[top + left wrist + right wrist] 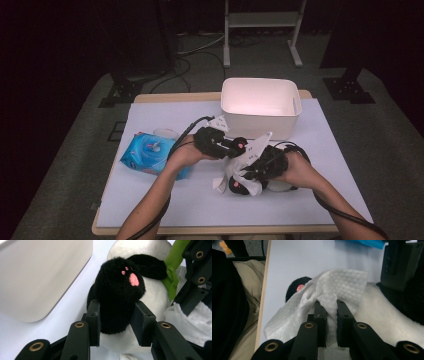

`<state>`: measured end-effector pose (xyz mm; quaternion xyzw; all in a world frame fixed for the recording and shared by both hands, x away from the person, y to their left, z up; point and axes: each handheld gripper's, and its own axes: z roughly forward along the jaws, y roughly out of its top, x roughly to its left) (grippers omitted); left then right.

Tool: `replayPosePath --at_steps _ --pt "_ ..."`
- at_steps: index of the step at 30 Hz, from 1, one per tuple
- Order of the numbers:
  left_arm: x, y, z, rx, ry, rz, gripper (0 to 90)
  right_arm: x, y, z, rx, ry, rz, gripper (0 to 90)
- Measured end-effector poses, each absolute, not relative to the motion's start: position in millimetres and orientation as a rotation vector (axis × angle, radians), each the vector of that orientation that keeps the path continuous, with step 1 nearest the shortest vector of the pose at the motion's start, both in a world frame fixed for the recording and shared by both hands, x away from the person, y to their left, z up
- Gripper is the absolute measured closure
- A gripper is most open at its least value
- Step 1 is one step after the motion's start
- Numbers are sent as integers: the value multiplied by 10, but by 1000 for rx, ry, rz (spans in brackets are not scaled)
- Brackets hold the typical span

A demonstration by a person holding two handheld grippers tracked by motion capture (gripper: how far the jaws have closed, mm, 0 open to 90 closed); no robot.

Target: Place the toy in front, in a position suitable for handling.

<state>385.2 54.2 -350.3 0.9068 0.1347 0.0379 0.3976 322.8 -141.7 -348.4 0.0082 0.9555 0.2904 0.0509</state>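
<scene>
A black and white plush toy lies on the white table, in front of the bin. My left gripper is shut on one of its black limbs, which has pink paw marks. A green band runs across the toy's white body. My right gripper is shut on a white wipe that drapes over the toy's white body and partly covers another black paw. In the high view the left gripper and the right gripper meet over the toy, with the wipe between them.
A white open bin stands just behind the hands. A blue pack of wipes lies at the left, with a white lid beside it. The table's near edge is close to the toy, with the person's lap beyond it.
</scene>
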Motion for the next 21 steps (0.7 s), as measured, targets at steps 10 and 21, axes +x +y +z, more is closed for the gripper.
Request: replayPosePath --at_steps 10,21 --pt "3845 552 -3502 2298 336 85 625 3238 -1415 -3482 35 2919 892 803" --pt "3811 574 -3506 2278 325 54 626 3336 -1508 -3340 97 2852 920 805"
